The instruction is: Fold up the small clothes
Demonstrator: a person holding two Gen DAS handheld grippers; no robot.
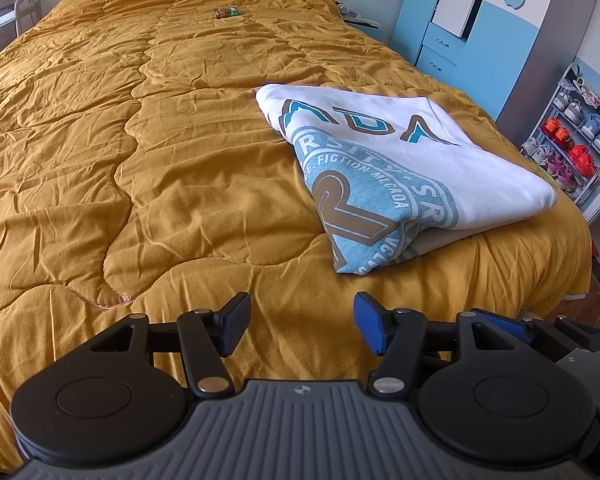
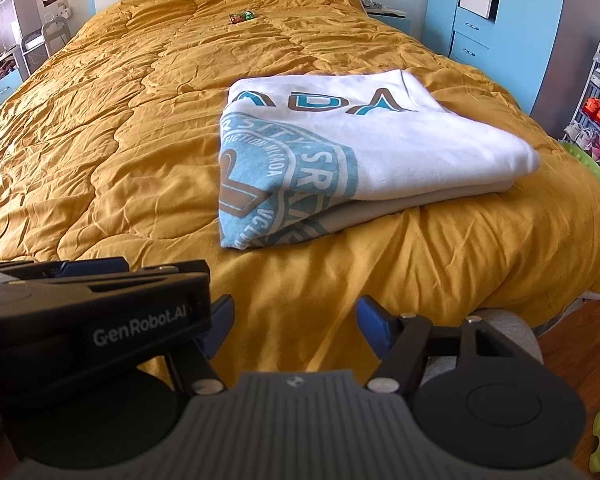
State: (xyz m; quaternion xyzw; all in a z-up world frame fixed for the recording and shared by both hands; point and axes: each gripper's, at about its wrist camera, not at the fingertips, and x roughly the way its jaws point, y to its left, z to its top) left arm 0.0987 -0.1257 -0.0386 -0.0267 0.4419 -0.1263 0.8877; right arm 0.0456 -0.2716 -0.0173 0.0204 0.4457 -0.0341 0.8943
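Note:
A white garment with a blue and brown print (image 1: 400, 164) (image 2: 352, 156) lies folded into a thick rectangle on the mustard quilt (image 1: 140, 140) (image 2: 112, 132), near the bed's front right corner. My left gripper (image 1: 302, 326) hovers over the quilt's front edge, short of the garment, open with nothing between its fingers. My right gripper (image 2: 292, 324) stands open too, below the garment and apart from it. In the right wrist view the black body of the left gripper (image 2: 88, 320) covers part of the right gripper's left finger.
A small green and brown packet (image 1: 227, 12) (image 2: 242, 17) lies far up the bed. Blue and white wardrobes (image 1: 472, 20) stand at the back right, and a shoe rack (image 1: 572, 136) stands right of the bed. Wooden floor (image 2: 580, 344) shows past the bed's corner.

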